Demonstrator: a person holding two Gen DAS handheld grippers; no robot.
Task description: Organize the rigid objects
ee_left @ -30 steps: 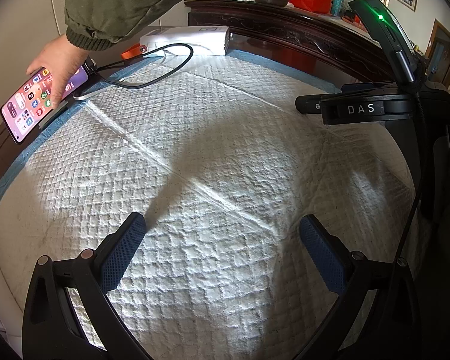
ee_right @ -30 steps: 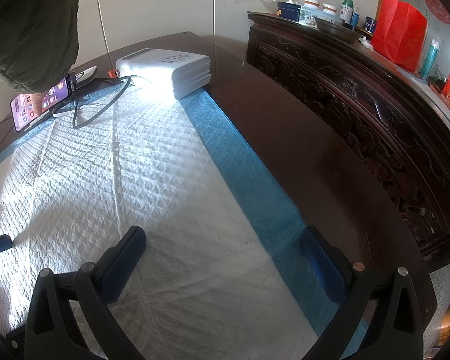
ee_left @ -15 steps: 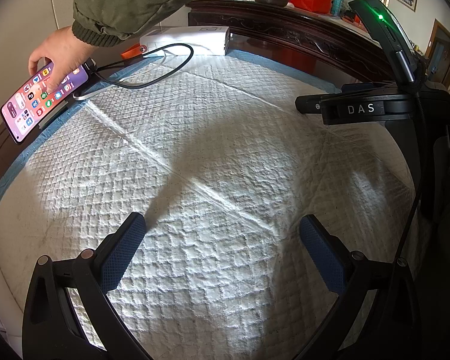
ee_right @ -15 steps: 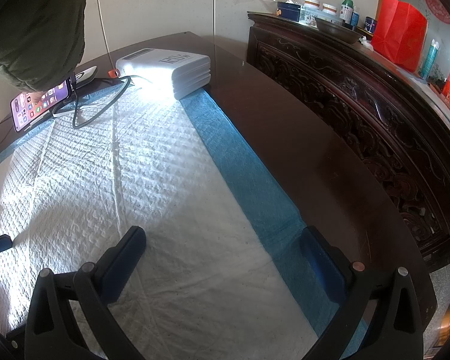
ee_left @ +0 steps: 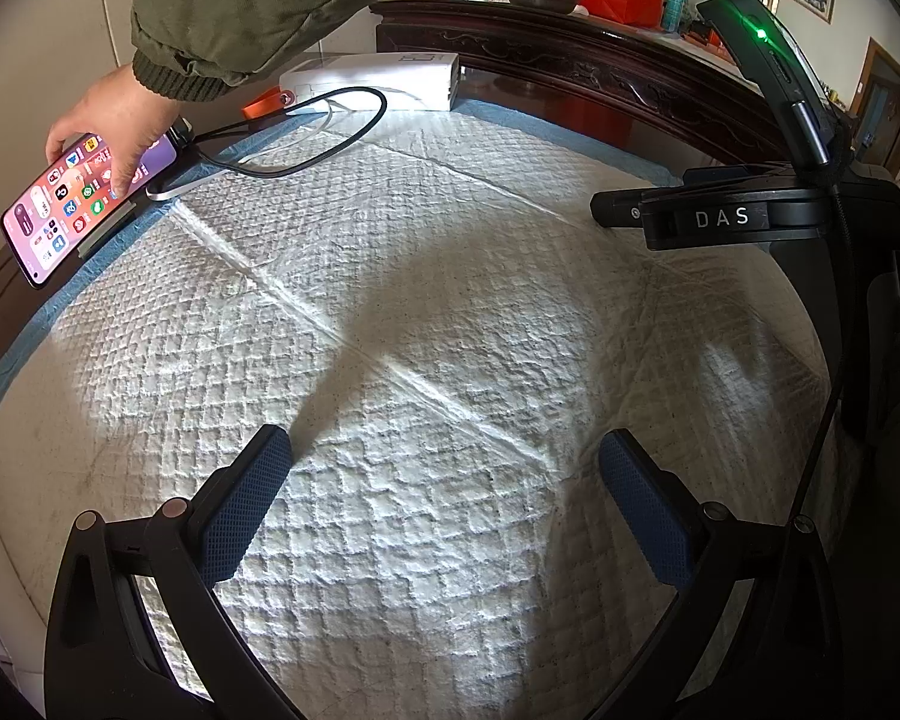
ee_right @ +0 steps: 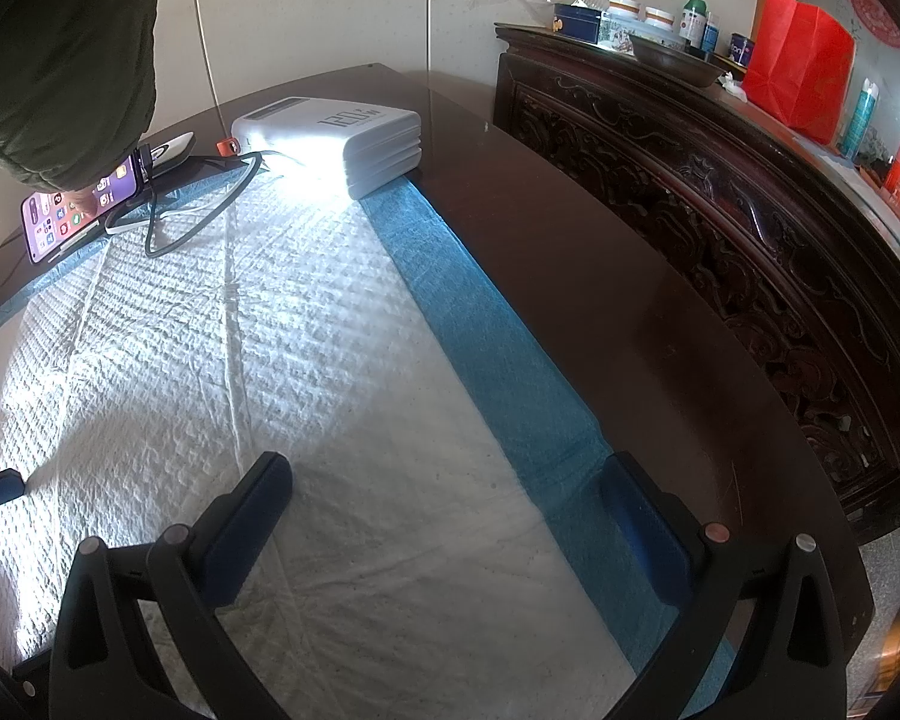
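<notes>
Both grippers rested low over the white quilted pad (ee_left: 426, 324) that covered most of the dark wooden table (ee_right: 600, 276). The left gripper (ee_left: 444, 504) had its jaws spread wide with nothing between them; the right gripper (ee_right: 450, 516) was likewise wide apart and empty.

No rigid object to be organized lay on the pad within reach of either gripper. At the table's far left corner a bare hand (ee_left: 120, 120) in a green sleeve (ee_left: 258, 6) touched the lit screen of a phone (ee_left: 72, 198), propped on a stand at the pad's blue edge. A black cable (ee_left: 306, 138) looped from it toward a white box (ee_right: 336, 138) at the far edge — probably a power bank, with "120W" readable on top. The box looked stiff, smooth and fairly heavy; if it counted as a task item, a grip across its short sides would likely hold best, though its slick shell could slip. The phone was fragile and tethered, so best left alone.

The right gripper's body, seen from the left wrist view, bore the letters "DAS". A red bag (ee_right: 798, 66) and jars stood on the carved sideboard (ee_right: 750, 210) beyond the table.
</notes>
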